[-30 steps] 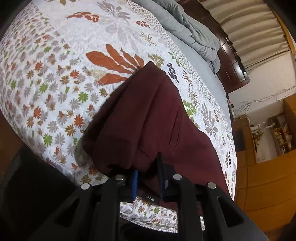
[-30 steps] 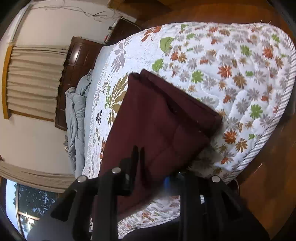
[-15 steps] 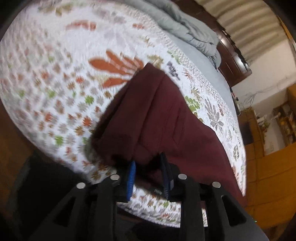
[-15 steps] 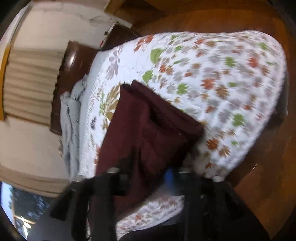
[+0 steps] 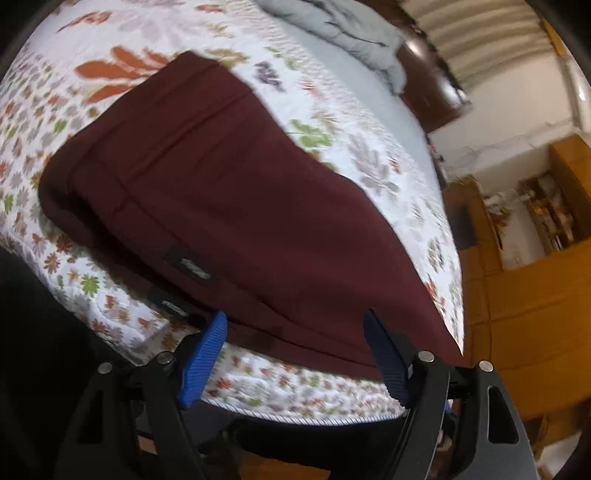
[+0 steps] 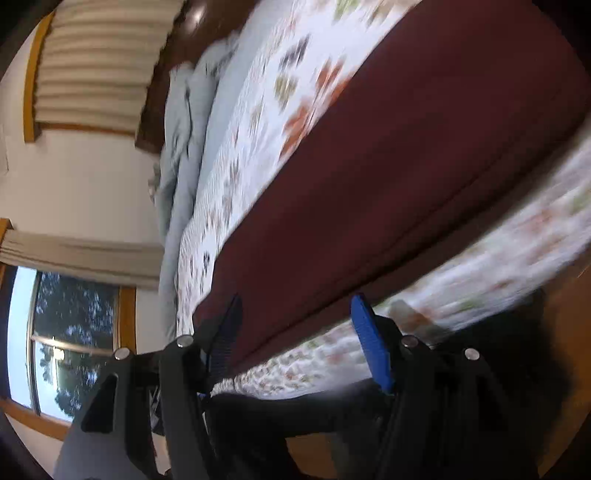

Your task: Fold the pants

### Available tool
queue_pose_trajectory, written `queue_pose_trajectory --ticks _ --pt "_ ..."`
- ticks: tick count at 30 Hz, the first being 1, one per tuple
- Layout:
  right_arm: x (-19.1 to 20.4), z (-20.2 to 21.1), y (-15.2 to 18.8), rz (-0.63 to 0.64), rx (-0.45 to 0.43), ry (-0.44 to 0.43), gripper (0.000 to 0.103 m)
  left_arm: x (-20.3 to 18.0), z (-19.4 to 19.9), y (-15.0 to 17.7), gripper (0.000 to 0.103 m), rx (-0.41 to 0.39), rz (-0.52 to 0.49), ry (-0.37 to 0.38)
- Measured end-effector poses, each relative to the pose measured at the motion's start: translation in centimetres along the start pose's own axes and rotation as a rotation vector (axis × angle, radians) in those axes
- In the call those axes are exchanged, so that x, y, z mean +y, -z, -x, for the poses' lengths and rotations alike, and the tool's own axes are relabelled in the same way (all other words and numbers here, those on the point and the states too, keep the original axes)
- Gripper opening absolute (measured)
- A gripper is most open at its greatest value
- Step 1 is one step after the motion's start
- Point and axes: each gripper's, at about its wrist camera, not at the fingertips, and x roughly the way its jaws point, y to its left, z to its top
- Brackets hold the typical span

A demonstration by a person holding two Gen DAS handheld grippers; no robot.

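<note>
The maroon pants [image 5: 229, 192] lie folded lengthwise on the floral quilt [image 5: 332, 88] near the bed's front edge, waistband end at the left with a small black label [image 5: 194, 266]. My left gripper [image 5: 295, 325] is open, its blue pads apart just in front of the pants' near edge, holding nothing. In the right wrist view the pants [image 6: 388, 177] run as a long maroon band along the bed edge. My right gripper [image 6: 295, 306] is open at the pants' near edge, empty.
A grey blanket [image 5: 347, 26] is bunched at the far side of the bed, by a dark wooden headboard [image 5: 432, 85]. Wooden cabinets [image 5: 535, 280] stand at the right. A window [image 6: 51, 332] and curtains [image 6: 103, 62] show in the right wrist view.
Both grippers have opened and let go of the pants. The pants now lie flat on the quilt. Both grippers have drawn back and swung along the bed edge.
</note>
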Motion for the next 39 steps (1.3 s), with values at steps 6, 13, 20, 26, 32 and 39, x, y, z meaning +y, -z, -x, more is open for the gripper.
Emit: queue_pose_trajectory --ticks 6,13,20,26,32,39 --pt "1.1 -4.5 0.3 -0.030 0.064 0.012 0.061 2.2 -0.1 -0.7 0.077 0.005 0.064 -0.017" --pt "0.6 -5.5 -0.3 -0.017 0.034 0.058 0.014 3.0 -1.3 -1.6 0.034 -0.004 0.065 -0.024" --pt "0.9 -4.2 1.3 0.004 0.002 0.064 0.007 2.9 1.7 0.1 0.017 -0.069 0.032 0.027" --pt "0.9 -5.7 0.9 0.024 0.018 0.074 0.025 4.7 -0.2 -0.3 0.032 -0.029 0.080 0.031" --pt "0.1 0.8 0.1 -0.041 -0.099 0.052 0.047 2.2 3.0 1.9 0.068 -0.031 0.012 0.050" --pt "-6.7 8.2 -2.5 -0.250 -0.284 0.036 0.047 -2.4 2.2 1.0 0.072 -0.027 -0.171 0.076"
